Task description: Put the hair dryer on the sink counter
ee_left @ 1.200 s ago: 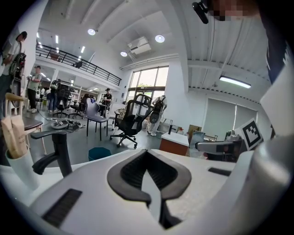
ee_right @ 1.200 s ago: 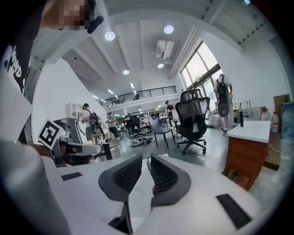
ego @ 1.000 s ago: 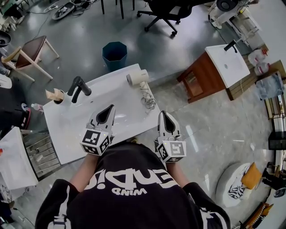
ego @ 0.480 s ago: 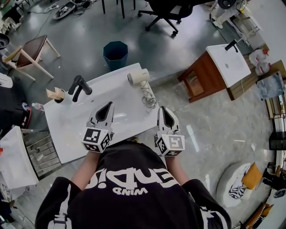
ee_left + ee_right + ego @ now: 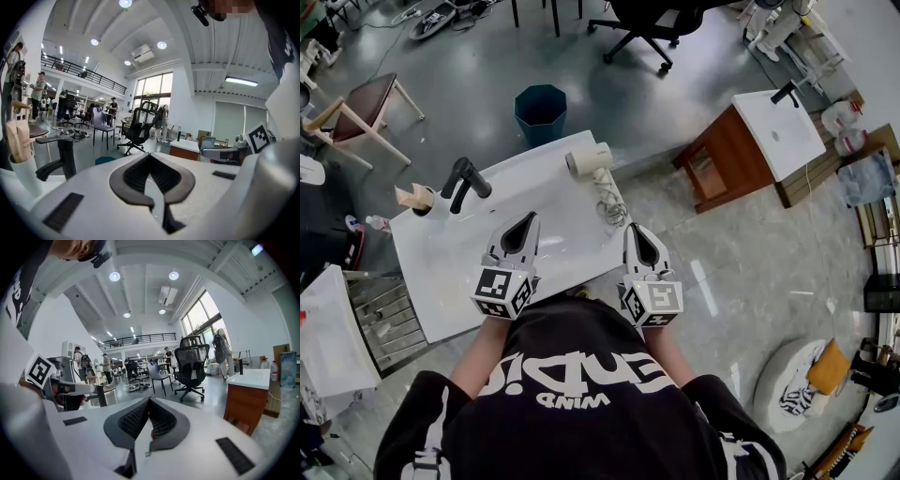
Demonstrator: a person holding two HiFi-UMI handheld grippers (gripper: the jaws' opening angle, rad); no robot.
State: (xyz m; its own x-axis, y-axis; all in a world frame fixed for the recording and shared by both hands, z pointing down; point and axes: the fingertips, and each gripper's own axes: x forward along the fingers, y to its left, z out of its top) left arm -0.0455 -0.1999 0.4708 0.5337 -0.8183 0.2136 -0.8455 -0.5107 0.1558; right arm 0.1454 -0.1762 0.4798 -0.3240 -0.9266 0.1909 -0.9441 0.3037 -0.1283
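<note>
White bench (image 5: 450, 291) fills the middle of the head view, and the cream hair dryer (image 5: 587, 161) is already lying on it, up at the far right corner. Its barrel points left along the far edge. The handle runs back toward the near right, and the cord (image 5: 612, 208) sits in a loose tangle on the bench at that end. The black faucet (image 5: 464, 183) stands well to the dryer's left.

Both tools hang over the near edge. The left gripper (image 5: 528, 225) is above the basin and the right gripper (image 5: 635, 231) is over the bench's right side. Both point away from the person, so the dryer lies ahead of each pair of jaws, far and to the right for the left one, far and slightly left for the right one. By my reading the right gripper is the closer of the two, especially to the handle and cord. Neither touches the dryer.

Over to the left gripper view: the jaws are pressed together at the tips with nothing between them. The faucet rises on the left, and the dryer doesn't show here.

Right gripper view now: these jaws are closed tip to tip as well, empty, and look out across the room. I can't pick out the dryer in this one either.

With the dryer resting on the bench, the placing looks done to me.
</note>
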